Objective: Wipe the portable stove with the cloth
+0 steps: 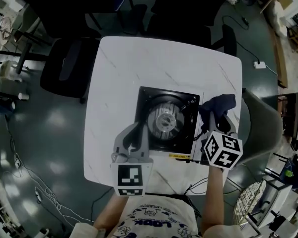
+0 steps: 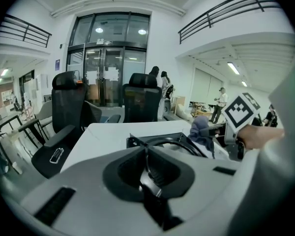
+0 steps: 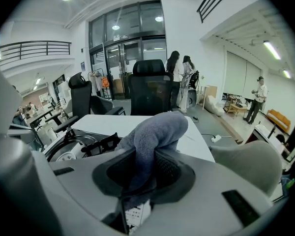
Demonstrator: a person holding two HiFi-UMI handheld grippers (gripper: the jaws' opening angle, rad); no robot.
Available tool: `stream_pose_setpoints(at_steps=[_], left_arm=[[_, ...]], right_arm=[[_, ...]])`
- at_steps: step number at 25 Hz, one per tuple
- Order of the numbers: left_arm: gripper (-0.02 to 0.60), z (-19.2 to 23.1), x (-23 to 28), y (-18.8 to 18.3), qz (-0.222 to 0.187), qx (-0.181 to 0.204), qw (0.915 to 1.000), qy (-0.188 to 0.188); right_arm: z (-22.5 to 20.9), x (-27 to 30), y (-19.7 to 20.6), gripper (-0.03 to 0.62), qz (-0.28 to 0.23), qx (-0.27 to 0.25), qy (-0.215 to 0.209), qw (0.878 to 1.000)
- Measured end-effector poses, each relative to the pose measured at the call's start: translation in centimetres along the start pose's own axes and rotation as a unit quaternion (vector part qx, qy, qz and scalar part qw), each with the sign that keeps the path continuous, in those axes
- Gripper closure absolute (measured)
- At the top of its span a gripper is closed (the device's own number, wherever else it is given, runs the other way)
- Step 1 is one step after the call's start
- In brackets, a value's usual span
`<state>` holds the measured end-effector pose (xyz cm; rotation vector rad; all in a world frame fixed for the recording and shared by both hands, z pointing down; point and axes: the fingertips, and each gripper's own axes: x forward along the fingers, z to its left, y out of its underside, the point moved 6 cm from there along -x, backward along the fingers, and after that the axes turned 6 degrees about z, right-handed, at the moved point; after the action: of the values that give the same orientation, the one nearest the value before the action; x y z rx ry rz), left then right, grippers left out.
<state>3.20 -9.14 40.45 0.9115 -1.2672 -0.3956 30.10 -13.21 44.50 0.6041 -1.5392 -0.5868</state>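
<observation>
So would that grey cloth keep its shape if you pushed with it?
Probably not: the cloth bulges and folds over above the right gripper, so it looks soft and floppy. Its fuzzy, towel-like surface suggests it grips rather than slips. It seems light, held by one pinched fold.

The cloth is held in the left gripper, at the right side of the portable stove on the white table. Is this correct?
No. The right gripper view shows the cloth clamped in the right gripper, not the left. It is at the right side of the portable stove on the white table.
</observation>
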Motion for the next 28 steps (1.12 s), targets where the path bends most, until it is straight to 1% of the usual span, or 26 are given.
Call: stream_pose_setpoints(at_steps=[6, 14, 25, 28], left_arm=[[0.551, 0.0, -1.5, 0.9, -0.007, 0.003, 0.9999, 0.007], [0.551, 0.1, -3.5, 1.9, -0.017, 0.002, 0.9997, 0.02], [0.551, -0.1, -6.9, 3.1, -0.03, 0.016, 0.9986, 0.04], [0.551, -0.3, -7.8, 3.4, -0.031, 0.014, 0.9984, 0.044]], right_arm=[[0.5, -1.6, 1.9, 0.497, 0.01, 0.003, 0.006, 1.0], [1.3, -3.9, 4.5, 0.497, 0.022, 0.006, 0.027, 0.999], [2.9, -7.7, 8.7, 0.497, 0.038, 0.015, 0.043, 0.998], [3.2, -8.5, 9.5, 0.497, 0.04, 0.017, 0.047, 0.998]])
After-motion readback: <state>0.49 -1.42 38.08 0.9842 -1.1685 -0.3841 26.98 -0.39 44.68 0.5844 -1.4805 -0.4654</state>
